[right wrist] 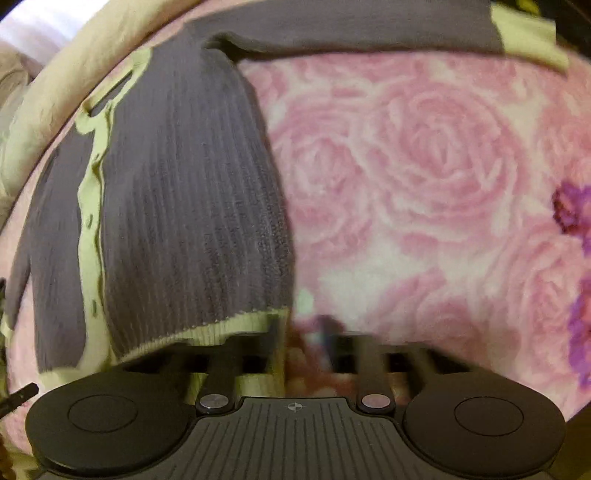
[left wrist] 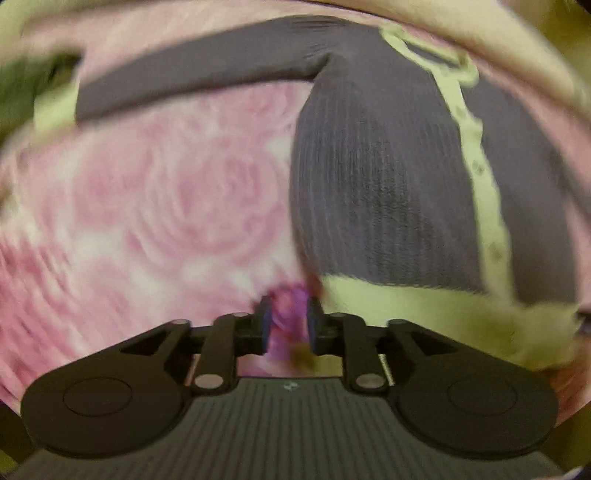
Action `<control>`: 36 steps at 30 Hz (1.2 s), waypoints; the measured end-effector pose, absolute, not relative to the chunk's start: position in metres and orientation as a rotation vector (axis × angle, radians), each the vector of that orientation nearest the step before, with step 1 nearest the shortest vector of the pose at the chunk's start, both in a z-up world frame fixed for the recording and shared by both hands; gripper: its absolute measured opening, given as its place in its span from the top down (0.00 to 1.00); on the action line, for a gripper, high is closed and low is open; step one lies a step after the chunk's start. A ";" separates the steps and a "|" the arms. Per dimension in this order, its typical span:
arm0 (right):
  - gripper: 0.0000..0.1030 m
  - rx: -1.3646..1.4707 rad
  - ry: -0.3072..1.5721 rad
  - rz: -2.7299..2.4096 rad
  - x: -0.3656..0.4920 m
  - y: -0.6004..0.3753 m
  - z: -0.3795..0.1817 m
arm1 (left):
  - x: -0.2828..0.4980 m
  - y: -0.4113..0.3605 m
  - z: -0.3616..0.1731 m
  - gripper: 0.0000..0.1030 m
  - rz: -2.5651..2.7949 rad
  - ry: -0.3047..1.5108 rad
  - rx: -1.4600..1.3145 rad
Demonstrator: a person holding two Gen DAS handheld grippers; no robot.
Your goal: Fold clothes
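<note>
A grey ribbed cardigan [left wrist: 388, 177] with pale green trim lies flat on a pink rose-print blanket [left wrist: 166, 206], its long axis running from hem at 6 o'clock to collar at 12, one sleeve stretched sideways. The left hand-held gripper [left wrist: 286, 325] is narrowly parted beside the hem, gripping nothing. The right hand-held gripper [right wrist: 306, 332] is blurred; I cannot tell its state.

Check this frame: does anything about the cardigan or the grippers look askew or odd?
Nothing looks damaged. The grey cardigan lies spread on the pink rose blanket, both sleeves stretched sideways, not yet folded. Its pale green button band runs wavy and slightly gaping. Both views are motion-blurred, so the right gripper's state is unclear.
</note>
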State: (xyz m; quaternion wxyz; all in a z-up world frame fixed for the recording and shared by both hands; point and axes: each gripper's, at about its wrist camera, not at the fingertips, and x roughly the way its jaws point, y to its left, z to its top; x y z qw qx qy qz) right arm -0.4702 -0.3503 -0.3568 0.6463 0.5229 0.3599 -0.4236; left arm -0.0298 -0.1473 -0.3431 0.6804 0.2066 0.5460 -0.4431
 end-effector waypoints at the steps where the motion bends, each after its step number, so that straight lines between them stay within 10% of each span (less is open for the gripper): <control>1: 0.34 1.180 0.801 -0.965 -0.470 -0.346 -0.353 | -0.025 -0.137 -0.348 0.60 -0.967 1.268 0.370; 4: 0.34 1.267 0.712 -0.915 -0.478 -0.334 -0.355 | -0.016 -0.123 -0.366 0.60 -0.899 1.371 0.156; 8: 0.40 1.276 0.724 -0.902 -0.470 -0.329 -0.371 | -0.028 -0.140 -0.382 0.93 -0.978 1.387 0.220; 9: 0.80 1.276 0.729 -0.899 -0.467 -0.328 -0.375 | -0.033 -0.142 -0.378 0.96 -1.002 1.355 0.258; 10: 0.92 1.268 0.747 -0.905 -0.466 -0.330 -0.377 | -0.036 -0.140 -0.371 0.97 -1.012 1.325 0.275; 19: 0.82 1.202 0.849 -0.909 -0.455 -0.342 -0.375 | -0.053 -0.123 -0.355 1.00 -0.953 1.123 0.619; 22: 0.53 0.963 0.916 -0.983 -0.439 -0.335 -0.353 | -0.051 -0.139 -0.334 1.00 -1.000 1.035 0.538; 36: 0.52 0.522 1.088 -0.804 -0.360 -0.294 -0.377 | -0.128 -0.173 -0.362 0.97 -1.227 1.015 0.823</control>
